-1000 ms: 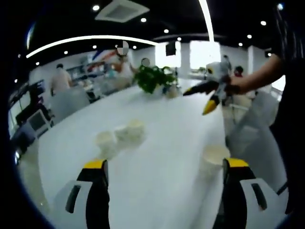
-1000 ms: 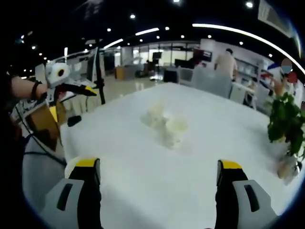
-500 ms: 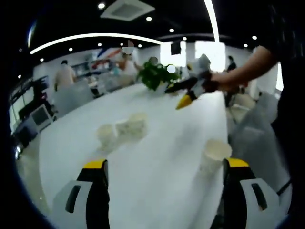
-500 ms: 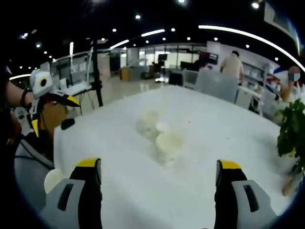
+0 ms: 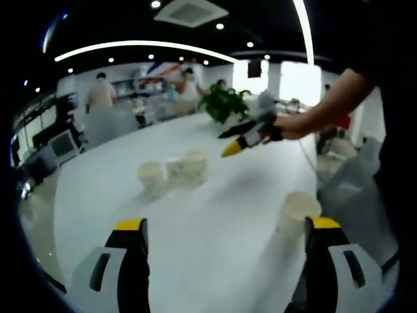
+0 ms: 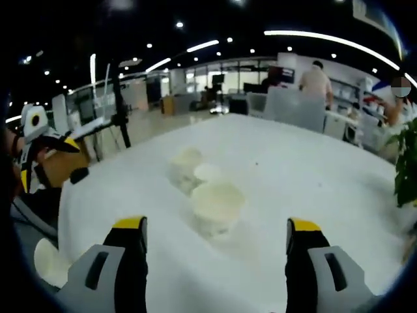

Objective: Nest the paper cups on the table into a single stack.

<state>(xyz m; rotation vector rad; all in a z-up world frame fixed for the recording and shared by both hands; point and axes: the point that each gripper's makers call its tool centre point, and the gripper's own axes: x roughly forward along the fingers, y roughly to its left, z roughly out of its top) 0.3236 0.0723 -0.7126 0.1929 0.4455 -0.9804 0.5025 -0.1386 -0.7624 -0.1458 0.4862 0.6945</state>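
Note:
Three white paper cups (image 5: 174,169) stand bunched together mid-table, upright and mouths up. A fourth cup (image 5: 296,212) stands alone just inside my left gripper's right jaw, not held. My left gripper (image 5: 227,225) is open above the near part of the table. In the right gripper view the nearest cup of the cluster (image 6: 217,205) sits just ahead of my right gripper (image 6: 216,225), which is open with nothing between its jaws. The right gripper (image 5: 226,142), in a person's hand, hovers right of the cluster. The lone cup (image 6: 49,261) appears low left.
The white table (image 5: 215,261) is long, and its edge drops off to the right by the person's arm. A potted plant (image 5: 223,103) stands at the far end. My left gripper (image 6: 52,147) shows at the left. Chairs, desks and people fill the room behind.
My right gripper has moved in over the table toward the three bunched cups, which now loom larger in its view. The left gripper has barely shifted. No cup has moved.

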